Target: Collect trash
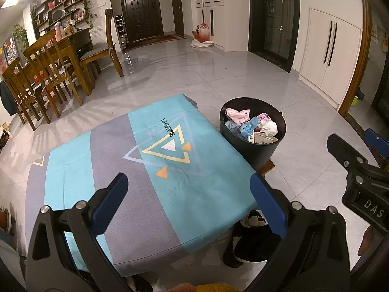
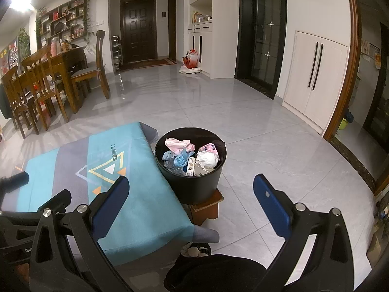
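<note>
While trash fills the bin (image 2: 192,170), left gripper (image 1: 192,202) level, right gripper (image 2: 192,202) level, jaws apart.

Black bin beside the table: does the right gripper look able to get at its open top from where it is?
Probably yes. The right gripper is open and empty, the black bin stands just ahead of it on a wooden stool, and nothing lies between them. The bin's mouth is uncovered, with trash inside.
</note>
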{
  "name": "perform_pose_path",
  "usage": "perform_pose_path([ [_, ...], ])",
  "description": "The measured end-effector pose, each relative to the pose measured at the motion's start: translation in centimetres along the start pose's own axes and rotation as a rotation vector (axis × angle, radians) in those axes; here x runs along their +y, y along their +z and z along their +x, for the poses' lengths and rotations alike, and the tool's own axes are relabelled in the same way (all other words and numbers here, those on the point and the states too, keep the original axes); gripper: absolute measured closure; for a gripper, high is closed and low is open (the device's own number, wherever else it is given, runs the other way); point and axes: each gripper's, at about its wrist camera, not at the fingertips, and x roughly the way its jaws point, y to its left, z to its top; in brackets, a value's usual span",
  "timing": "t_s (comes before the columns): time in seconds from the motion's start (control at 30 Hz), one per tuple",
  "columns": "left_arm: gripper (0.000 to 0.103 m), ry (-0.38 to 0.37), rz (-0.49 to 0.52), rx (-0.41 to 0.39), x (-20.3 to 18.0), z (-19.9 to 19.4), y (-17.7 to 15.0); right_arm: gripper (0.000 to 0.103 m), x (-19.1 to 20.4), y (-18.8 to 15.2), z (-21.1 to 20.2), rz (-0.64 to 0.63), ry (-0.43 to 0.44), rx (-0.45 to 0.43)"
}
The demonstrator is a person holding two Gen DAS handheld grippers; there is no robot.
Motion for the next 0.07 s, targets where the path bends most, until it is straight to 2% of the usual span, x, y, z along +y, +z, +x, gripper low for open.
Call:
perform_pose_path([
  [0.07, 0.003, -0.001, 0.0, -0.001, 0.01, -0.02, 0.06, 0.003, 0.1, 0.03, -0.01, -0.001, 0.0, -0.001],
])
